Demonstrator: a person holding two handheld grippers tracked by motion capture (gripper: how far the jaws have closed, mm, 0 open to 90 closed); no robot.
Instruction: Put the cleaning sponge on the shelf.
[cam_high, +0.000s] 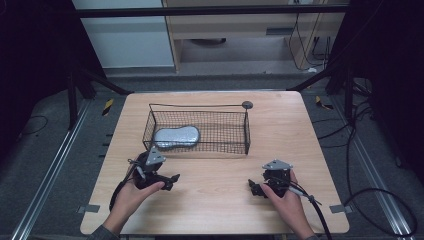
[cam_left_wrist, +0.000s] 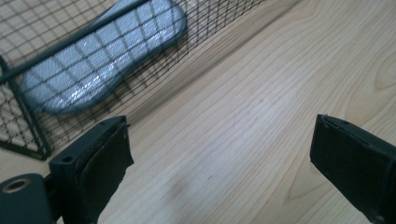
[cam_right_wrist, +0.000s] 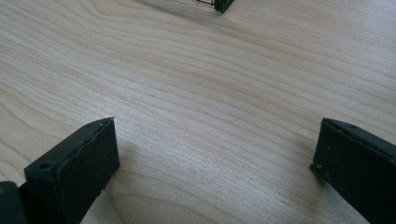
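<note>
- Basket (cam_high: 235, 107) of black wire mesh is sitting on the wooden surface (cam_high: 280, 130), in the middle of the high view, slightly toward the top.
- A grey, flat, rounded pad (cam_high: 176, 136) is lying inside the basket, in its left half, close to the near wall.
- The left tool (cam_high: 165, 178) is resting low over the surface at the lower left of the high view, just below the basket's near left corner, with a hand (cam_high: 131, 196) gripping it from below.
- In the left gripper view its jaws are standing wide apart with bare wood between them; it is released and holding nothing.
- In that same view the grey pad (cam_left_wrist: 102, 51) is showing through the basket mesh (cam_left_wrist: 28, 126) at the upper left of the frame.
- The right tool (cam_high: 259, 186) is sitting at the lower right of the high view, well apart from the basket, with the other hand (cam_high: 287, 202) around it.
- In the right gripper view its jaws are also spread wide over bare wood, released, and a corner of the basket (cam_right_wrist: 223, 4) is peeking in at the top edge.
</note>
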